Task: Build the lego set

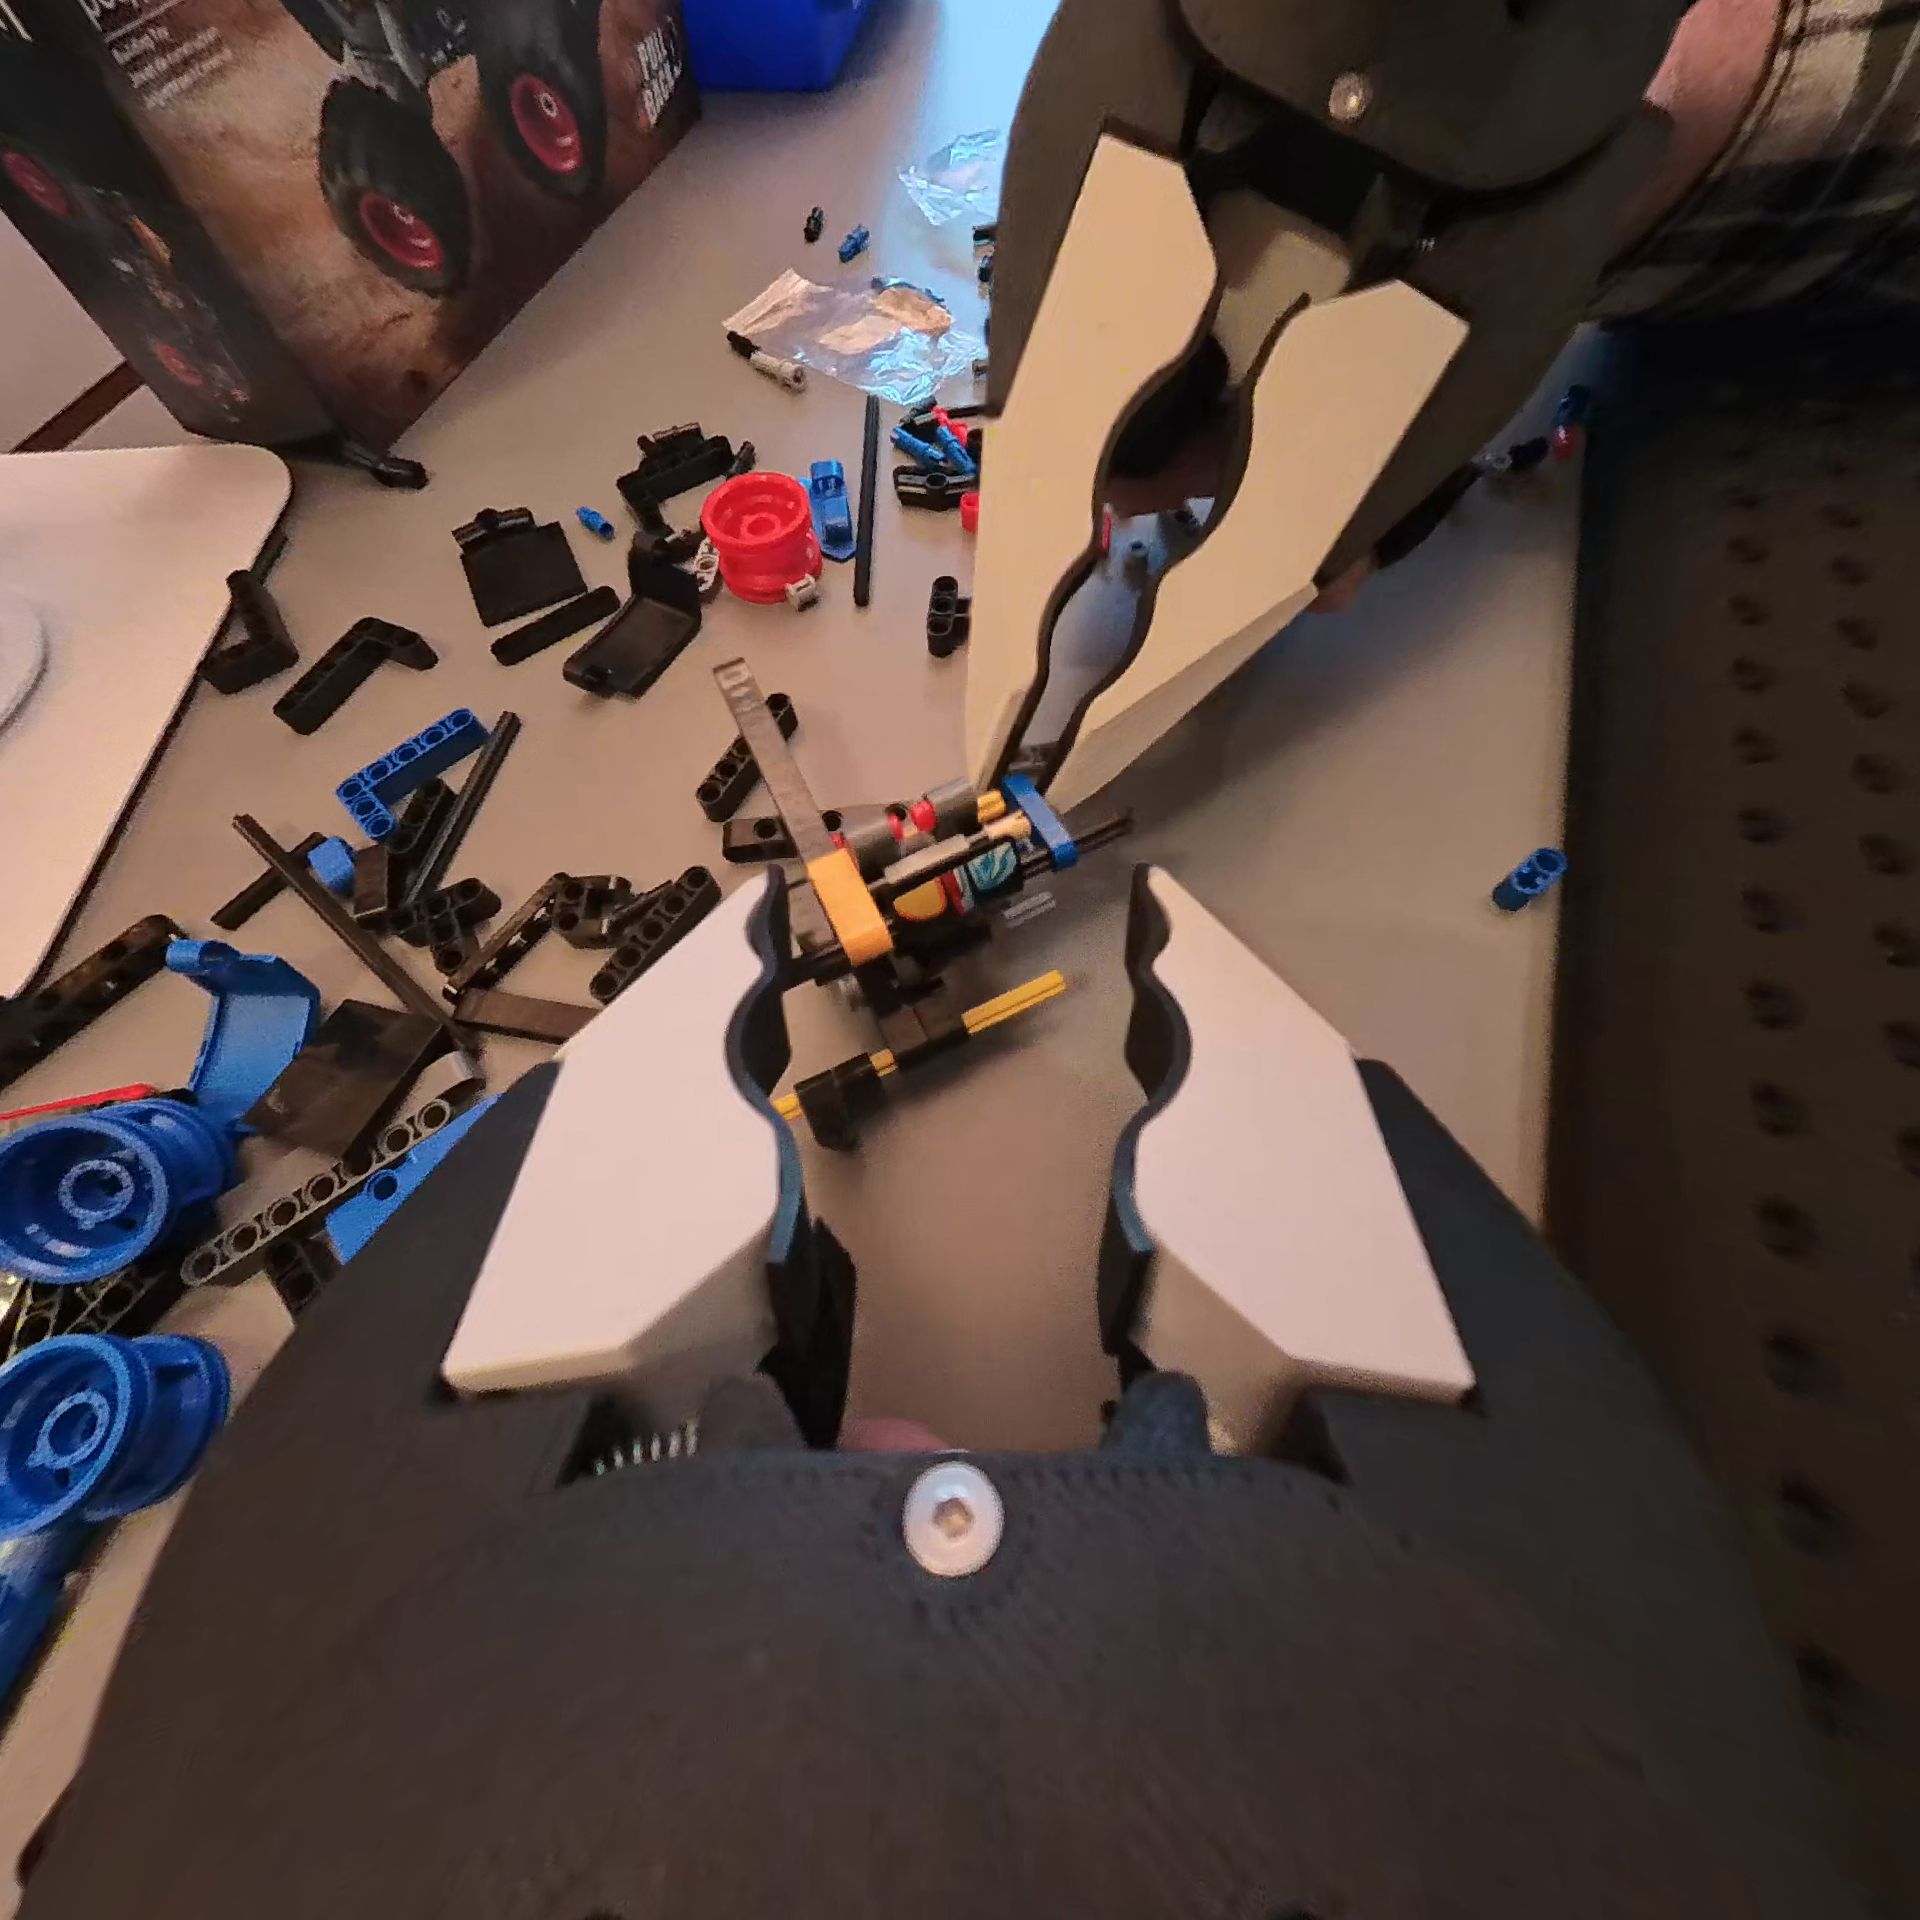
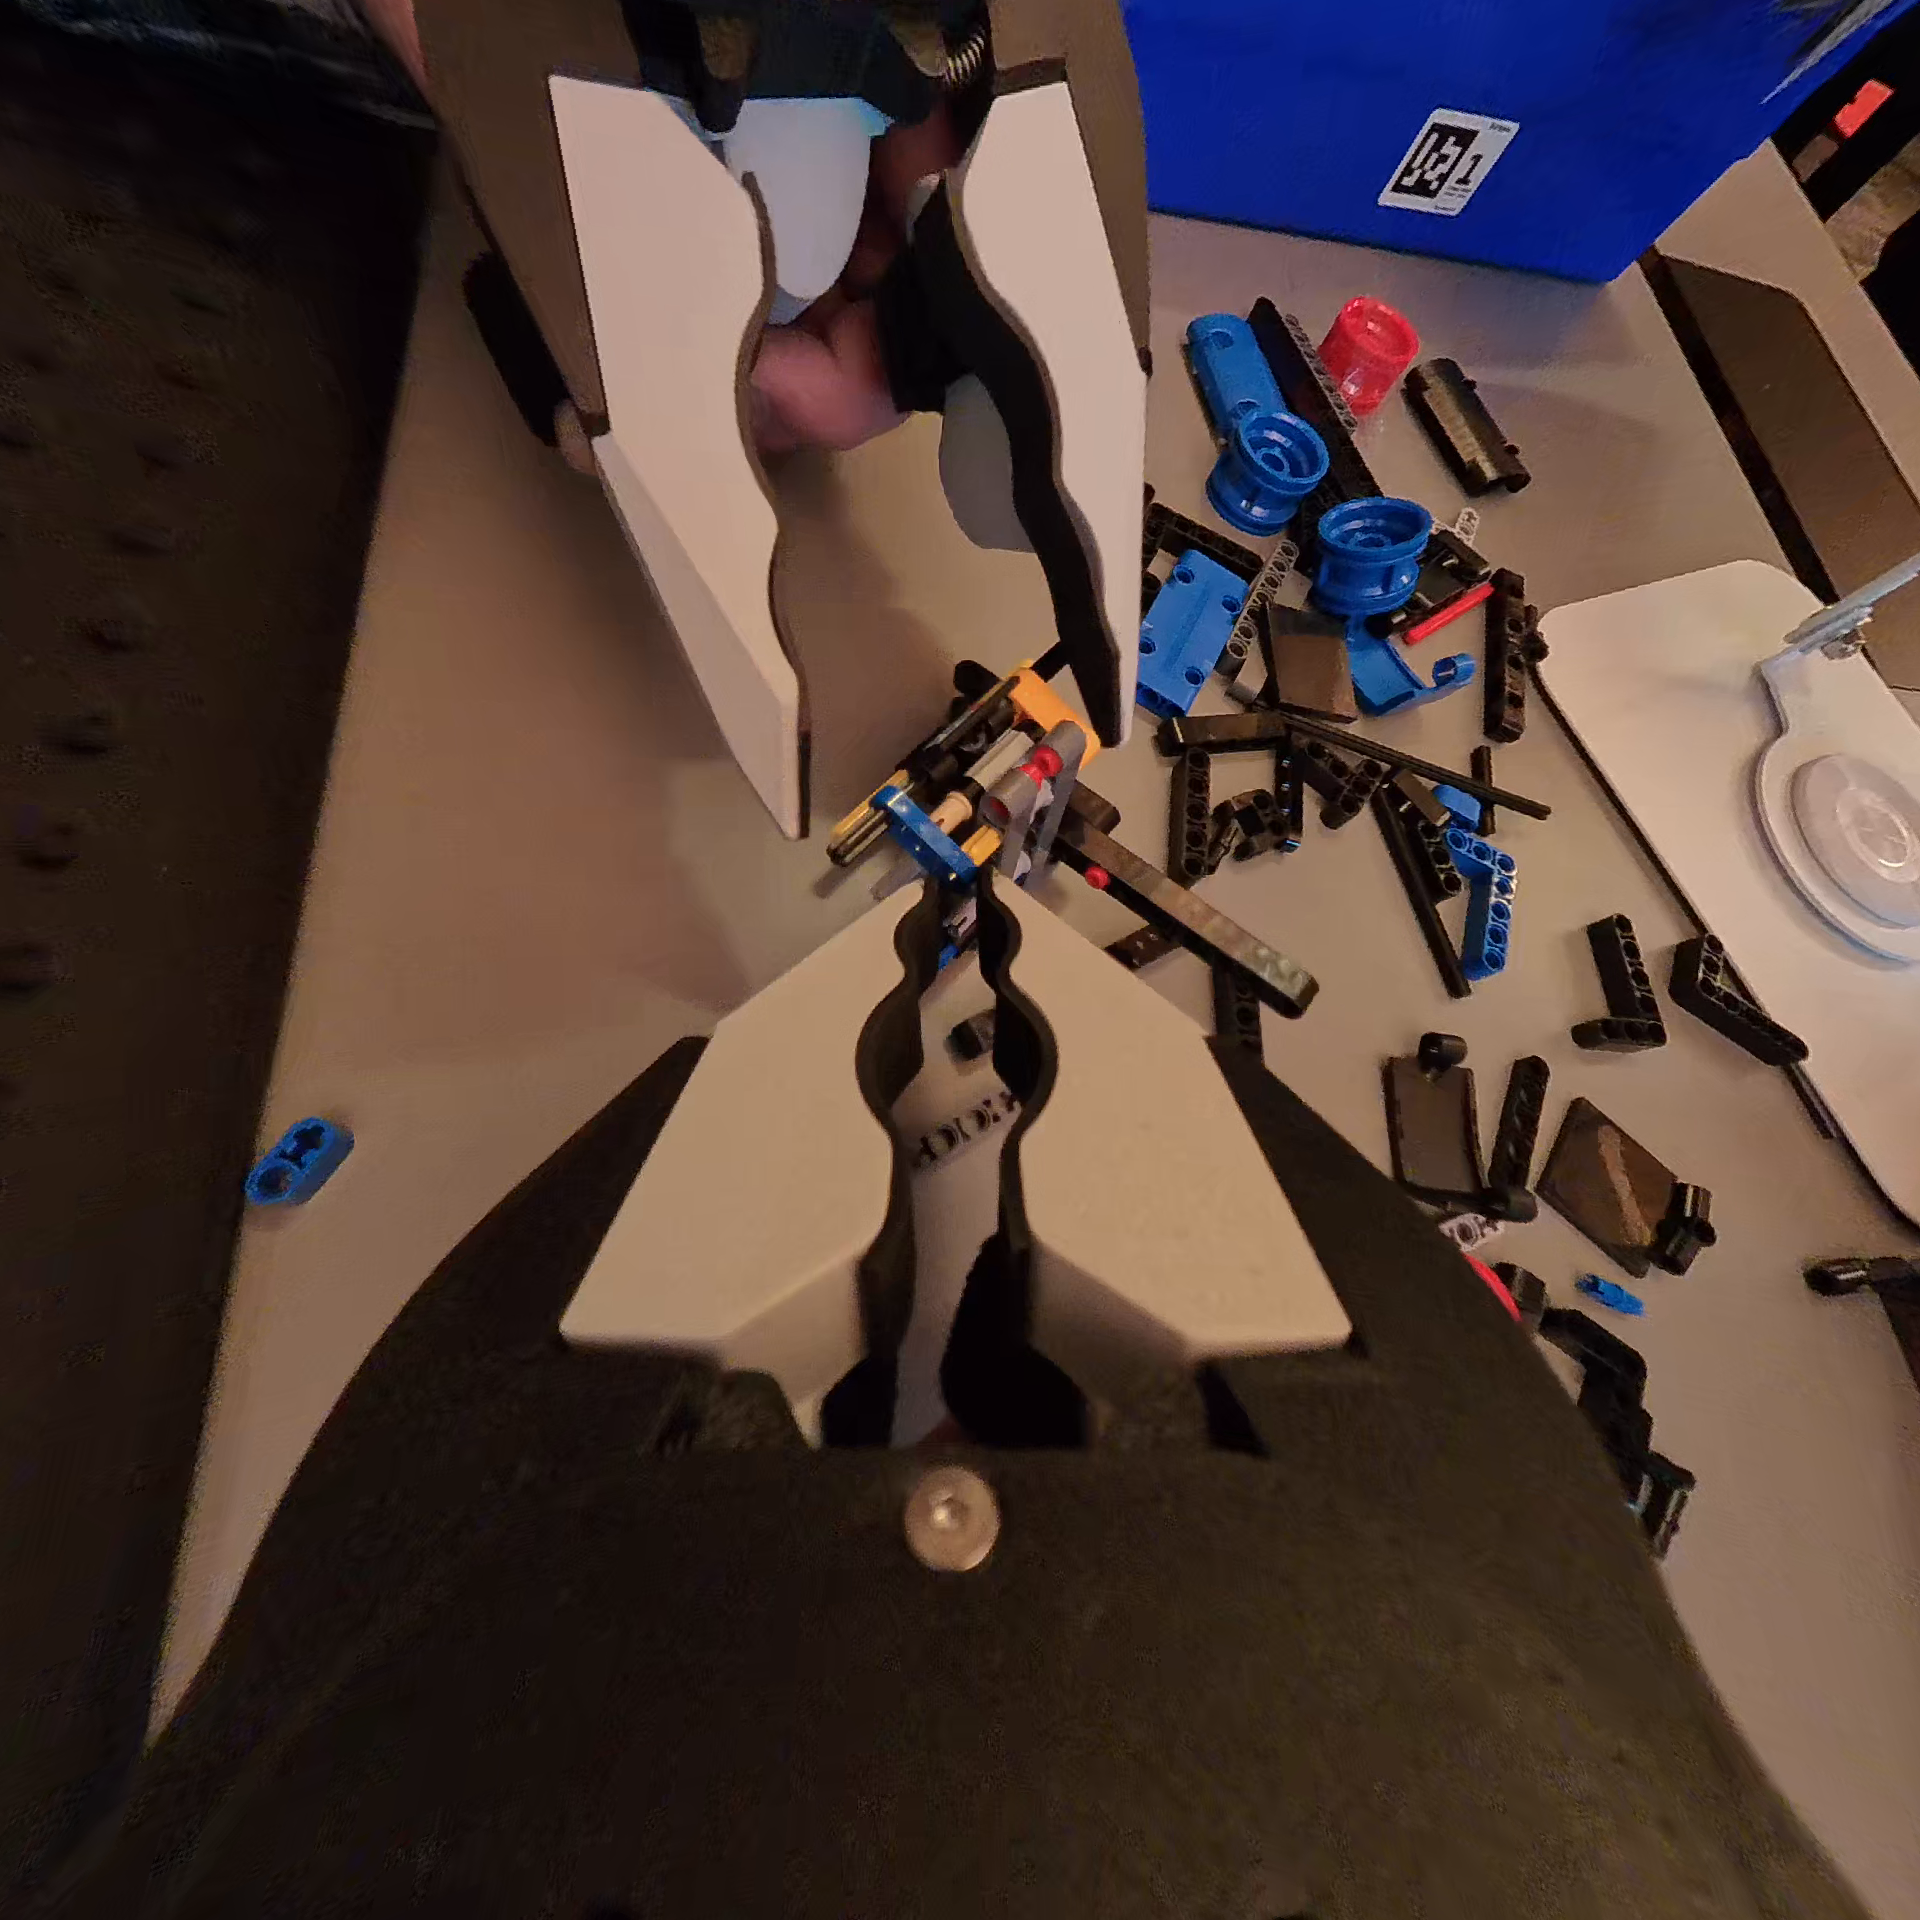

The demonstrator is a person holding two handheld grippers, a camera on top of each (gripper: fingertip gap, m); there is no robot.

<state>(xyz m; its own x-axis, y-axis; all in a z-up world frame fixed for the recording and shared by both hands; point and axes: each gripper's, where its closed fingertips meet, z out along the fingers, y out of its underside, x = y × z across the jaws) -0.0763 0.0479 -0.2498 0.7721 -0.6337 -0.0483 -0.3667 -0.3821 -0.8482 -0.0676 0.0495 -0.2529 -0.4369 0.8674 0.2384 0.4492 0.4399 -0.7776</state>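
The right gripper [image 2: 961, 894] was clamped on the blue beam [image 2: 925, 826] of the model [image 1: 914, 894] on the table [image 1: 1299, 779]; the left gripper [image 1: 956, 894] gaped around it. Light, rigid, but loosely pinned: best held by the frame.

Glossy plastic bricks [image 1: 447, 914], shiny blue wheels [image 2: 1268, 457], crinkled clear plastic bag [image 1: 862, 332], matt smooth grey worktop [image 1: 1351, 831], rough grainy black gripper body [image 1: 935, 1714], bright metal screw [image 1: 953, 1517], printed cardboard box [image 1: 312, 208]
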